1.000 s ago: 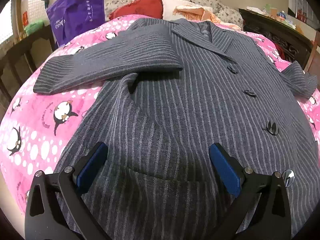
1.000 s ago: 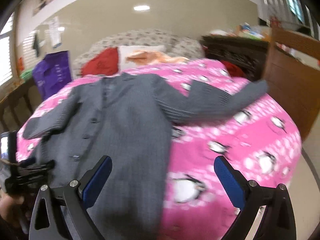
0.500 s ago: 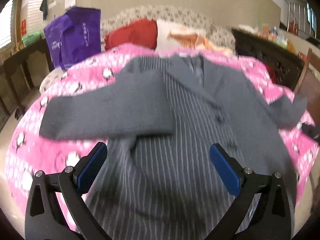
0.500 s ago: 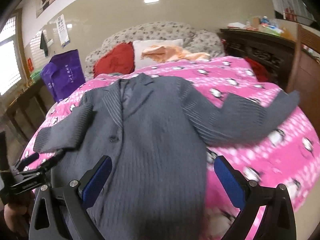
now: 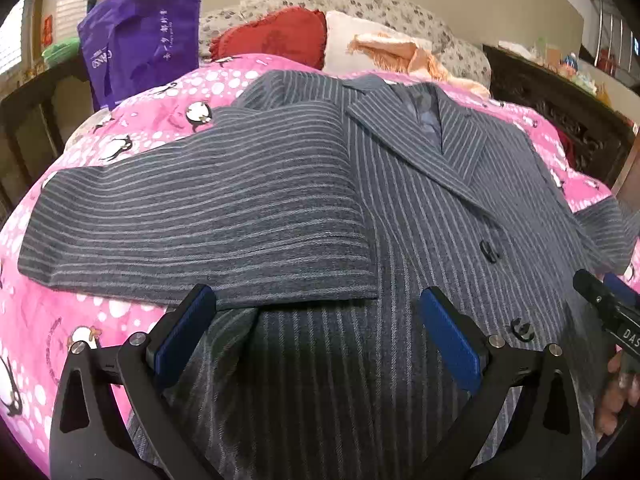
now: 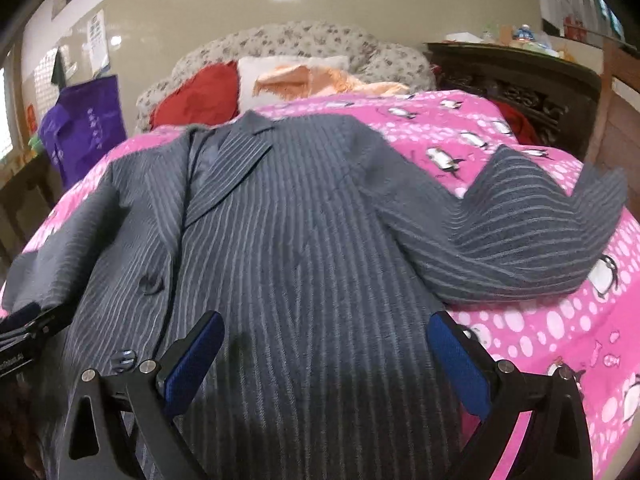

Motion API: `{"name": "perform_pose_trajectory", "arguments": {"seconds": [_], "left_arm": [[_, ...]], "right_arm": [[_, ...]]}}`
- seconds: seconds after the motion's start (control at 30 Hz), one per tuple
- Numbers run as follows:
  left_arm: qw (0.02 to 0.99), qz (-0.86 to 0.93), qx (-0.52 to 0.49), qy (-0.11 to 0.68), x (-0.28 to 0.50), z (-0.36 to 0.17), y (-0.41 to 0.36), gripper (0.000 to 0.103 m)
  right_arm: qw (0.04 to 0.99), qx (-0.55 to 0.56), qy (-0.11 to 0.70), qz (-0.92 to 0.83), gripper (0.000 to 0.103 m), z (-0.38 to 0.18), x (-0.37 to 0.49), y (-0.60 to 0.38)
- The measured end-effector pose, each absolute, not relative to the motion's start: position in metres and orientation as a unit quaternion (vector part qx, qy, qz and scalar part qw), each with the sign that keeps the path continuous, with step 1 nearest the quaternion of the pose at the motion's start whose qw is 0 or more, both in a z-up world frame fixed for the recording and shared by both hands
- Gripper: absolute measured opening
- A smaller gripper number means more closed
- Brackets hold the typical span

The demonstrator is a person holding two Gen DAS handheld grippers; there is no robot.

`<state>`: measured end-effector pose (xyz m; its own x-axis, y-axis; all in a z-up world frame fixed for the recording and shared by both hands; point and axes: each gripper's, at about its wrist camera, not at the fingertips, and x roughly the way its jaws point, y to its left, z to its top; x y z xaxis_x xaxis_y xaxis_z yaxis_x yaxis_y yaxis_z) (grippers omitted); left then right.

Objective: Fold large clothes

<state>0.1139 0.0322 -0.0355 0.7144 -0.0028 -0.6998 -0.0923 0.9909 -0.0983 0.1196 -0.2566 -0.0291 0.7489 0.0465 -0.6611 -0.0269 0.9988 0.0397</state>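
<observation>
Holding both tools low over the coat's lower front, we had the left gripper (image 5: 316, 332) w/ its blue pads spread wide apart, nothing between them, and the right gripper (image 6: 328, 364) likewise wide apart and gripping nothing. The grey pinstriped coat (image 5: 400, 240) lay face up, buttoned, spread across the pink penguin bedspread (image 5: 132, 152). Just past the left pads, one sleeve (image 5: 200, 220) stretched flat out to the side, cuff end resting on the bedspread. In the right wrist view the other sleeve (image 6: 520, 236) reached out the opposite way, its end lifted a bit off the cover. Dark buttons (image 5: 490, 250) ran down the coat's front; lapels (image 5: 408, 136) and collar lay open toward the far end. Beyond the collar sat a red cushion (image 5: 276, 36), a white pillow w/ orange cloth (image 5: 392, 50), and a purple bag (image 5: 140, 36) off to the side by the floral headboard (image 6: 304, 40).
</observation>
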Motion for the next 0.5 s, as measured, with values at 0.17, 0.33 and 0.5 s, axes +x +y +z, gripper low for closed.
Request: {"name": "perform_pose_trajectory", "arguments": {"seconds": [0.17,0.33,0.5], "left_arm": [[0.918,0.016,-0.087,0.388,0.1102,-0.0407,0.0376,0.103],[0.916,0.016,-0.086,0.393,0.1080,-0.0418,0.0350,0.103],[0.916,0.020,-0.078,0.393,0.1065,-0.0427,0.0338,0.103]], "right_arm": [[0.934,0.005,0.357,0.016,0.101,-0.0317,0.1213,-0.2543],[0.932,0.003,0.362,0.009,0.101,-0.0338,0.1221,-0.2545],[0.931,0.008,0.364,0.009,0.101,-0.0340,0.1229,-0.2556]]}}
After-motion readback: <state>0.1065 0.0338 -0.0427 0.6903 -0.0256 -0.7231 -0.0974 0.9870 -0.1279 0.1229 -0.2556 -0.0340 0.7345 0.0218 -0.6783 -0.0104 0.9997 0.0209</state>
